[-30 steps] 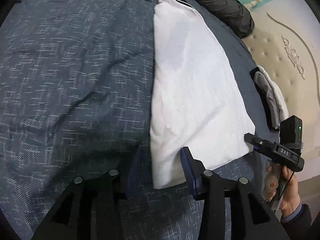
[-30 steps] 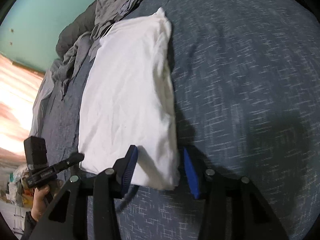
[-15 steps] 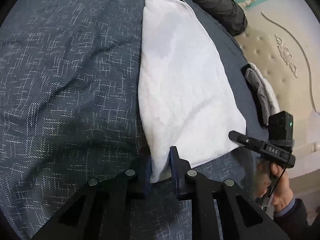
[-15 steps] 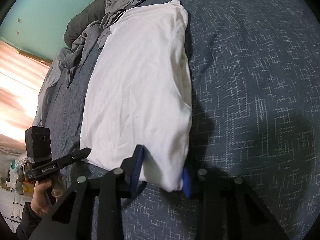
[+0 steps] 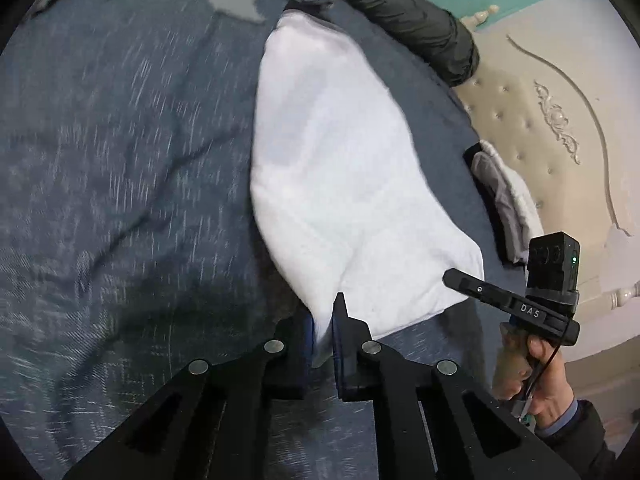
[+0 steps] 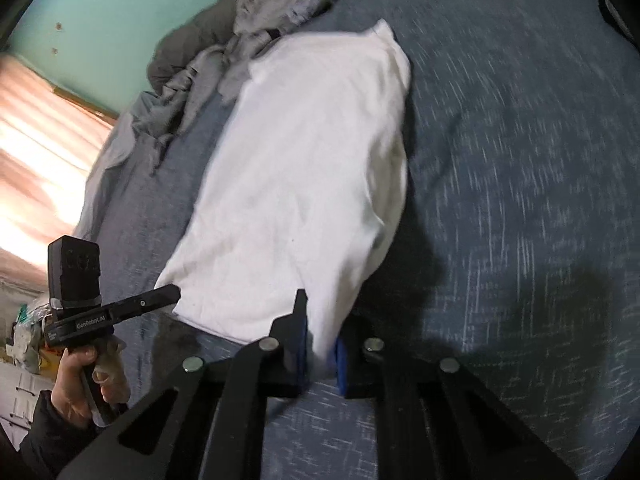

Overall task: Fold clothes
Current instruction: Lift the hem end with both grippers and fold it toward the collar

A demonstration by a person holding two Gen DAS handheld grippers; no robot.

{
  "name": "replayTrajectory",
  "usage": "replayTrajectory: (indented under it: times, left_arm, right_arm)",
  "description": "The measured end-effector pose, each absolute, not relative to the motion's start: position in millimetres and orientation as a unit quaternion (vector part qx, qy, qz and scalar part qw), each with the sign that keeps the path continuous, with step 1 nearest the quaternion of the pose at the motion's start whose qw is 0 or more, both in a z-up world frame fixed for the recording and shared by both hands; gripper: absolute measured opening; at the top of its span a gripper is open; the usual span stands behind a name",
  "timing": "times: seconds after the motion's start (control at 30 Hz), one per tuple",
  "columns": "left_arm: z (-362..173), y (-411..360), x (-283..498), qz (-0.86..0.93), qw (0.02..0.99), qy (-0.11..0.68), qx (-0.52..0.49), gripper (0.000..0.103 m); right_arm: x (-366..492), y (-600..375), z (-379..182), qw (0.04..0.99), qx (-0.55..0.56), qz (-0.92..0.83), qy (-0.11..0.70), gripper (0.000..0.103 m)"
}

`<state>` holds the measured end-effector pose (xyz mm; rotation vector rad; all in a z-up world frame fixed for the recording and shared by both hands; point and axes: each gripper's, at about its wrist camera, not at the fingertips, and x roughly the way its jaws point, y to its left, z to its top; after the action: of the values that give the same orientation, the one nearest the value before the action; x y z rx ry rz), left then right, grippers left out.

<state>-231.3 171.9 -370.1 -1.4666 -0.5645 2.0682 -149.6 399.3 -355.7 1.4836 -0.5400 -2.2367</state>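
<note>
Left wrist view: the left gripper has its jaws closing on the near left corner of the white garment, with cloth visibly pinched between the blue pads; a second ago the same jaws stood wide on either side of that corner. The garment, already folded into a long strip, lies lengthwise on the blue-grey bedspread, and its near end now peaks up toward the gripper where it earlier lay flat. The right gripper, seen at the side in the person's right hand, sits at the opposite near corner. Right wrist view: the right gripper likewise has its jaws closing on cloth, the near right corner of the white garment drawn in between the pads, where a second ago the fingers straddled it apart. The left gripper and the left hand show at the lower left. Loose grey clothes lie heaped just beyond the garment's far end; a dark jacket and a small folded pile rest near the headboard. Both near corners having been taken and begun to rise, the likely step in hand is carrying the near end over toward the far end to halve the strip; uneven lift could skew the fold.
</note>
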Motion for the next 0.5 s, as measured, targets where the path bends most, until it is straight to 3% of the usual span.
replayTrajectory:
  times: [0.5]
  left_arm:
    - [-245, 189, -242, 0.809, 0.293, -0.169, -0.48, 0.008]
  right_arm:
    - [-161, 402, -228, 0.223, 0.455, -0.846, -0.165, 0.009]
